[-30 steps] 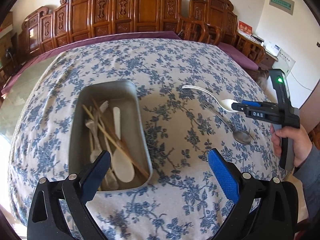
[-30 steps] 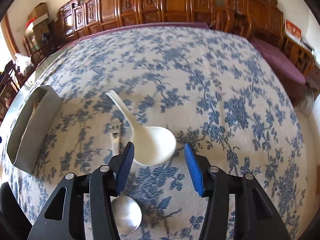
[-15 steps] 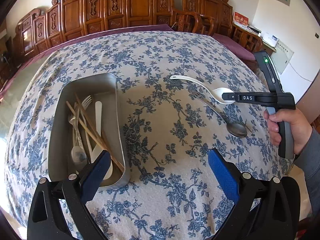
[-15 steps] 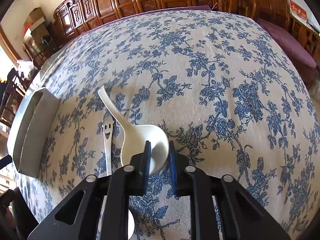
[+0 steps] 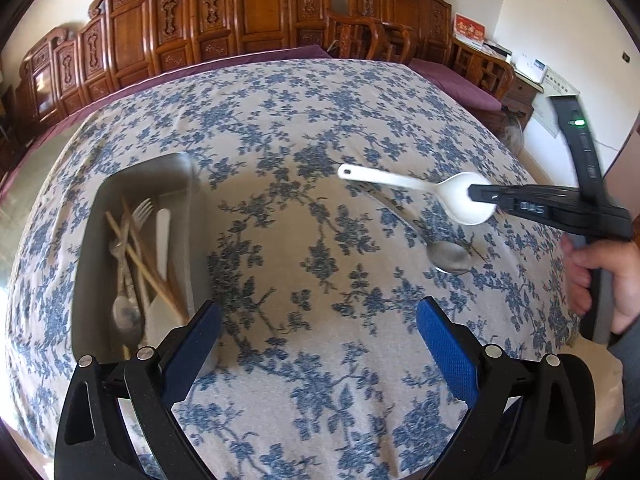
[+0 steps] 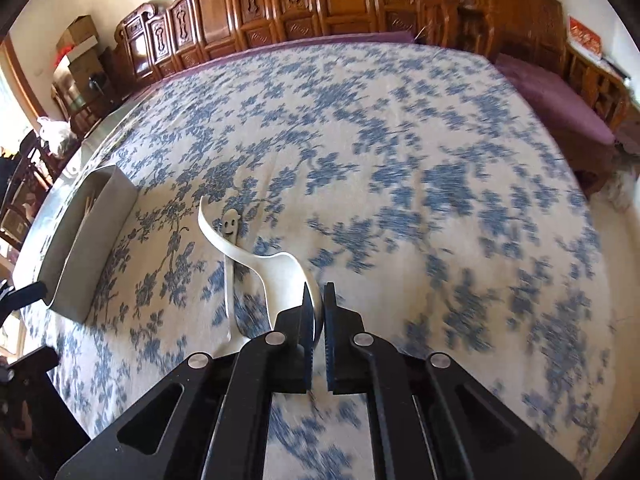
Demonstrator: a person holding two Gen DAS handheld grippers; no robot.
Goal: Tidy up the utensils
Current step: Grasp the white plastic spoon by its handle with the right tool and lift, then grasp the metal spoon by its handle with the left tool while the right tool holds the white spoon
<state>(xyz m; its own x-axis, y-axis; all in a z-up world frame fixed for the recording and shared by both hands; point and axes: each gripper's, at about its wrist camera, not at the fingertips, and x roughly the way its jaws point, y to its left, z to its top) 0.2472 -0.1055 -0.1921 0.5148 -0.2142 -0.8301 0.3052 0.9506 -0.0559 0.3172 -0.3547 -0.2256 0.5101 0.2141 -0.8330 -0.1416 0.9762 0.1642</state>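
Carved wooden chairs (image 5: pixel 256 20) line the far wall behind a worktop (image 5: pixel 320 120) covered in blue floral cloth.

Right hand-held gripper (image 6: pixel 318 308): jaws nearly closed, pinching the bowl rim of a white ceramic spoon (image 6: pixel 280 276). Left wrist view shows the spoon (image 5: pixel 448 196) lifted clear of the cloth, handle pointing left toward the tray, its shadow on the cloth beneath. Person's hand (image 5: pixel 612 280) wraps the gripper handle at the right edge.

Left hand-held gripper (image 5: pixel 320 340): jaws wide apart, nothing between them, hovering above the near side of the worktop; its left blue pad (image 5: pixel 192 344) overlaps the tray's near corner in view, contact not determinable.

Grey metal tray (image 5: pixel 136 176) sits on the left side of the worktop. It holds a fork (image 5: pixel 140 216), wooden chopsticks (image 5: pixel 144 268), a metal spoon (image 5: pixel 122 308) and a white utensil (image 5: pixel 162 236), all lying lengthwise and overlapping.

Still on the cloth: a steel spoon (image 5: pixel 450 258), right of centre, below the lifted white spoon. Right wrist view shows its handle end has a smiley-face cutout (image 6: pixel 230 222), and it lies just beside the white spoon's handle.
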